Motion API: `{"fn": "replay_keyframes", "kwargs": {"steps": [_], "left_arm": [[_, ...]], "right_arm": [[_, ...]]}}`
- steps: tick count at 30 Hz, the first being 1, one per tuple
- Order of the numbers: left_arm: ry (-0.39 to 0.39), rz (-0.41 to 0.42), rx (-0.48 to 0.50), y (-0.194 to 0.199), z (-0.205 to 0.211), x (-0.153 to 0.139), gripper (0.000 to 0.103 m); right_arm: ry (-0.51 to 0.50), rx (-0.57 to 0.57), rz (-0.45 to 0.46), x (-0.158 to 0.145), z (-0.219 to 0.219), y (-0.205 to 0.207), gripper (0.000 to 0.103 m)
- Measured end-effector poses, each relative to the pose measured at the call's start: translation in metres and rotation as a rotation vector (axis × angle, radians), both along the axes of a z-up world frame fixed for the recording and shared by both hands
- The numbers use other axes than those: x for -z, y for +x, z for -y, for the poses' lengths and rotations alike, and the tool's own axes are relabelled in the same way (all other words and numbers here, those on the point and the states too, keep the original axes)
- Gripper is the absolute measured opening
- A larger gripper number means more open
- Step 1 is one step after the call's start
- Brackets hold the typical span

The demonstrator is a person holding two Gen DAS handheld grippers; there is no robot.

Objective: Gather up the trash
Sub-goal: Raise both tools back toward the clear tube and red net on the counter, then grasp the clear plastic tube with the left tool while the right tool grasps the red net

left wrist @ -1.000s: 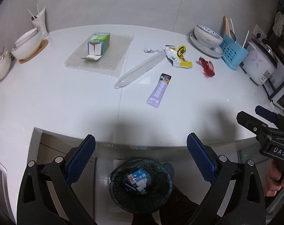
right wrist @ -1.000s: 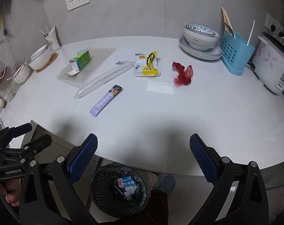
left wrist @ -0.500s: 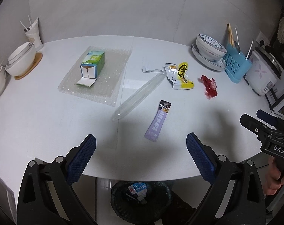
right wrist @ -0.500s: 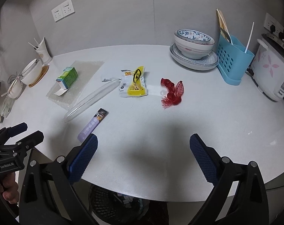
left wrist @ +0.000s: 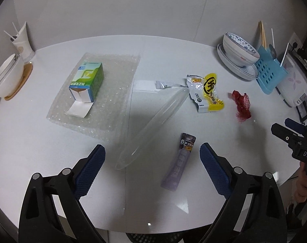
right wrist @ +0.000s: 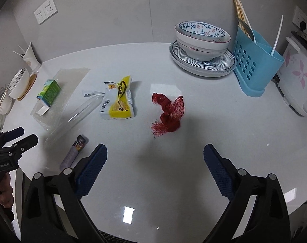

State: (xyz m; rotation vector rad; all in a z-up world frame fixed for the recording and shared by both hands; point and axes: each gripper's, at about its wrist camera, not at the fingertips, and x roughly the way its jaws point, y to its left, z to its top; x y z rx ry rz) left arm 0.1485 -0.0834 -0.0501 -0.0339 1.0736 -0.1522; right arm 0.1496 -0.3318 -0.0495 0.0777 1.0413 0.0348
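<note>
Both grippers have swung up from over the bin and fwd over the table [left wrist: 42, 141], so the bin is now only a sliver at the bottom edge. Left gripper [left wrist: 152, 157] hangs w/ jaws wide apart, holding nothing, purple sachet [left wrist: 178, 162] just inside its right finger, clear plastic sleeve [left wrist: 153, 125] beyond. Right gripper [right wrist: 155, 159], also spread and empty, faces the red mesh net [right wrist: 168, 114], prob. lined up as its next pick; yellow wrapper [right wrist: 119, 101] and green carton [left wrist: 87, 81] on bubble wrap lie farther out.

Black plastic grippers w/ blue textured fingers [left wrist: 90, 168], silver screws.
</note>
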Motion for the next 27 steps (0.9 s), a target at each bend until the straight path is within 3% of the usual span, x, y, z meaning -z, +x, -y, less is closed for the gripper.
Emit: {"fn": "replay_keyframes", "kwargs": {"steps": [9, 17, 23, 27], "left_arm": [[0.044, -0.105, 0.080, 0.055, 0.027, 0.042, 0.082], [0.086, -0.176, 0.093, 0.087, 0.039, 0.066, 0.072], [0.125, -0.224, 0.102, 0.096, 0.046, 0.078, 0.053], [0.130, -0.233, 0.105, 0.098, 0.050, 0.076, 0.031]], "right_arm": [[0.006, -0.007, -0.095, 0.024, 0.020, 0.062, 0.081], [0.030, 0.026, -0.223, 0.050, 0.035, 0.101, 0.070], [0.055, 0.039, -0.305, 0.071, 0.037, 0.116, 0.056], [0.063, 0.043, -0.341, 0.079, 0.032, 0.125, 0.037]]}}
